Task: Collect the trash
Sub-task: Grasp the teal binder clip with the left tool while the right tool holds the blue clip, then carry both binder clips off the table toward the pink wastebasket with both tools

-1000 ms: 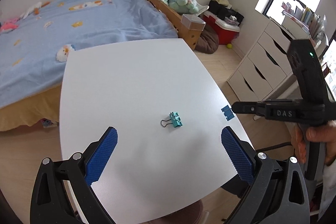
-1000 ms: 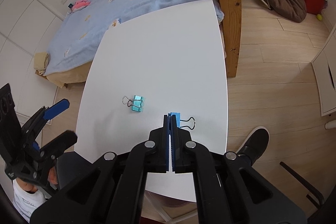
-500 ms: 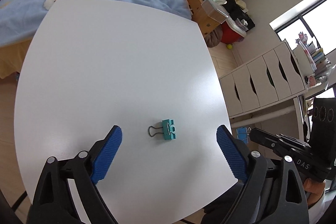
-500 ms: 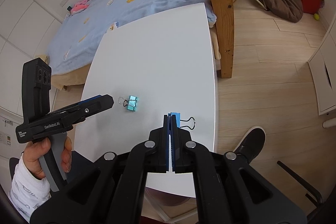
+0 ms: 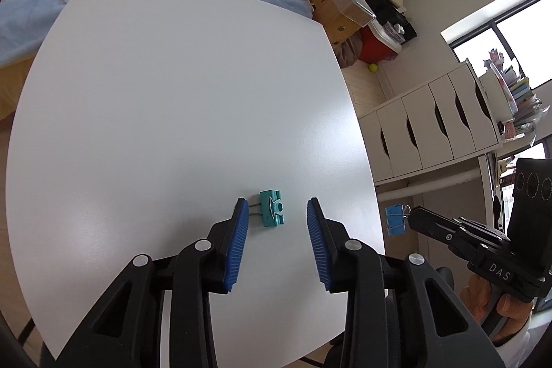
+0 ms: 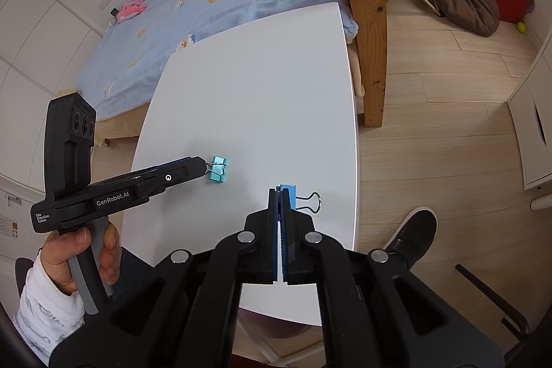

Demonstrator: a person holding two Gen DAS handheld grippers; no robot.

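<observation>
Left gripper (image 5: 277,212) part open around teal binder clip (image 5: 272,208) on white table (image 5: 172,92), right gripper (image 6: 279,195) clamped on blue binder clip (image 6: 289,195)

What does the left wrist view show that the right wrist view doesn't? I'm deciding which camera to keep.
Only the left wrist view shows the white drawer unit and the window. Only the right wrist view shows the person's left hand and a black shoe. Both show the white table, the teal binder clip between the open left gripper fingers, and the blue binder clip held by the right gripper.
</observation>
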